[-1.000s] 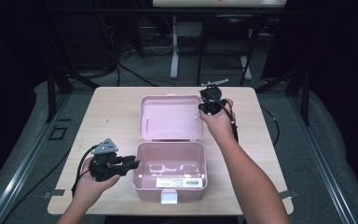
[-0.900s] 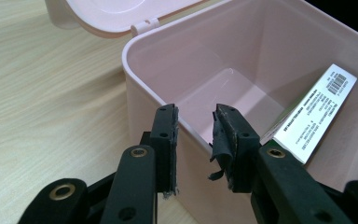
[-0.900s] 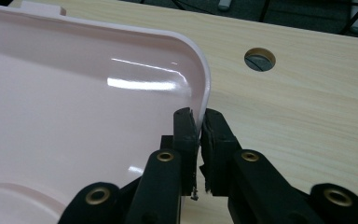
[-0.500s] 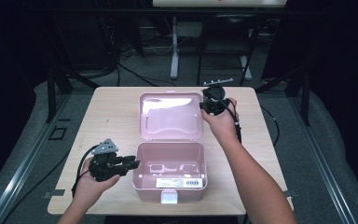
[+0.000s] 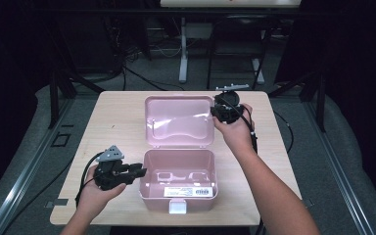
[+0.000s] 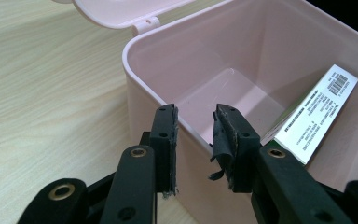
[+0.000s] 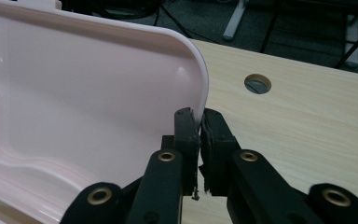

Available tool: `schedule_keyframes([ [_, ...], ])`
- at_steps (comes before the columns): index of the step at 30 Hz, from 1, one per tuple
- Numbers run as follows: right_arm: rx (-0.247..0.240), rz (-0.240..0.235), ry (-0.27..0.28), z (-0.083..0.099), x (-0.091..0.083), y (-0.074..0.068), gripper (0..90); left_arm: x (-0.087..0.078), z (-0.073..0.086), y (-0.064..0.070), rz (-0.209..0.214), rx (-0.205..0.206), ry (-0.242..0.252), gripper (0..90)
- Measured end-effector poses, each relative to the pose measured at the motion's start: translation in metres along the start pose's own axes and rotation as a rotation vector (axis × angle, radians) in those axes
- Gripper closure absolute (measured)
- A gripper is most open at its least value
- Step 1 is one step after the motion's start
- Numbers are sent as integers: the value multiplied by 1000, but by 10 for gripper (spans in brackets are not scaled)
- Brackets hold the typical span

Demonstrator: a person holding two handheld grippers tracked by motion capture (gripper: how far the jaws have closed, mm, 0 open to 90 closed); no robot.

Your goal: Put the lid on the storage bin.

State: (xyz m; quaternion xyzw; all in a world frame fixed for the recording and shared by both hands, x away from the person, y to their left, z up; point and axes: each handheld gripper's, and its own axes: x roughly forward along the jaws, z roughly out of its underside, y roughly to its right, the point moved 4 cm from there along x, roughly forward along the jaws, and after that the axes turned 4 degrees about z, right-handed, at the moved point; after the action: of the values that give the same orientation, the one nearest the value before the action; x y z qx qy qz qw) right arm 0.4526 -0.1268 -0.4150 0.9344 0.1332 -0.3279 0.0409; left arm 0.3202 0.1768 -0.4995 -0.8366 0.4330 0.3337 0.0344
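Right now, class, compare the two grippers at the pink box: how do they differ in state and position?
The left gripper has its jaws apart, straddling the side wall of the pink box; the right gripper is shut on the rim of the lid. In the high view, the left sits near the table's front, the right farther back. Both are black, hand-held, and working the same box.

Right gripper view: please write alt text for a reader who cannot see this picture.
The right claw is shut on the curved edge of an open pink lid, whose smooth inside faces the camera. To the right lies a light wooden table with a round hole in it, and a dark floor with cables lies beyond.
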Motion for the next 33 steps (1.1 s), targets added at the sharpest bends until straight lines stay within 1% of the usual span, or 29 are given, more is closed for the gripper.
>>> schedule_keyframes([
  [1, -4, -1, 11, 0, -3, 0, 856, 0, 0, 0, -1, 0, -1, 690],
  [4, -2, -6, 18, 1, -6, 0, 857, 0, 0, -1, -2, -2, -3, 680],
  [7, -7, -9, 24, 1, -7, 0, 856, 1, 0, -1, 4, -18, 2, 677],
  [8, -7, -10, 24, 1, -7, 0, 856, 0, 0, -2, 5, -12, -1, 678],
  [11, -9, -15, 31, 2, -8, 0, 856, 0, -2, -3, -3, -14, 4, 677],
  [13, -15, -20, 41, 2, -9, -1, 856, -1, -4, -6, -15, -23, 13, 664],
  [14, -14, -23, 43, 2, -10, -2, 856, -2, -6, -9, -31, -28, 31, 649],
  [15, -17, -27, 50, 2, -11, -2, 857, -3, -7, -11, -40, -33, 36, 637],
  [18, -21, -33, 55, 2, -12, -3, 858, -4, -11, -15, -51, -41, 48, 623],
  [19, -22, -33, 54, 2, -13, -3, 858, -6, -16, -18, -66, -41, 57, 624],
  [21, -24, -36, 56, 2, -13, -2, 858, -8, -24, -21, -69, -44, 74, 625],
  [22, -23, -39, 55, 2, -14, -2, 858, -9, -29, -23, -75, -39, 77, 627],
  [23, -23, -39, 55, 2, -14, -2, 858, -9, -29, -23, -75, -39, 77, 632],
  [24, -27, -40, 58, 2, -15, -2, 858, -11, -39, -27, -83, -40, 98, 633],
  [25, -27, -41, 58, 2, -15, -2, 858, -11, -39, -27, -83, -40, 98, 634],
  [26, -26, -42, 59, 2, -16, -2, 858, -12, -45, -28, -87, -40, 107, 635],
  [27, -26, -43, 59, 2, -16, -2, 858, -13, -55, -32, -103, -33, 116, 635],
  [28, -26, -43, 59, 2, -16, -2, 858, -14, -60, -35, -108, -33, 120, 635],
  [29, -25, -44, 59, 2, -16, -2, 858, -13, -65, -36, -111, -41, 130, 635],
  [30, -25, -44, 59, 2, -16, -2, 858, -13, -65, -36, -111, -41, 130, 637],
  [31, -21, -47, 59, 2, -16, -2, 859, -13, -72, -40, -117, -47, 133, 638],
  [32, -20, -47, 59, 2, -15, -2, 859, -12, -76, -42, -119, -56, 134, 638],
  [33, -20, -49, 60, 3, -15, -1, 859, -11, -79, -45, -123, -57, 140, 638],
])
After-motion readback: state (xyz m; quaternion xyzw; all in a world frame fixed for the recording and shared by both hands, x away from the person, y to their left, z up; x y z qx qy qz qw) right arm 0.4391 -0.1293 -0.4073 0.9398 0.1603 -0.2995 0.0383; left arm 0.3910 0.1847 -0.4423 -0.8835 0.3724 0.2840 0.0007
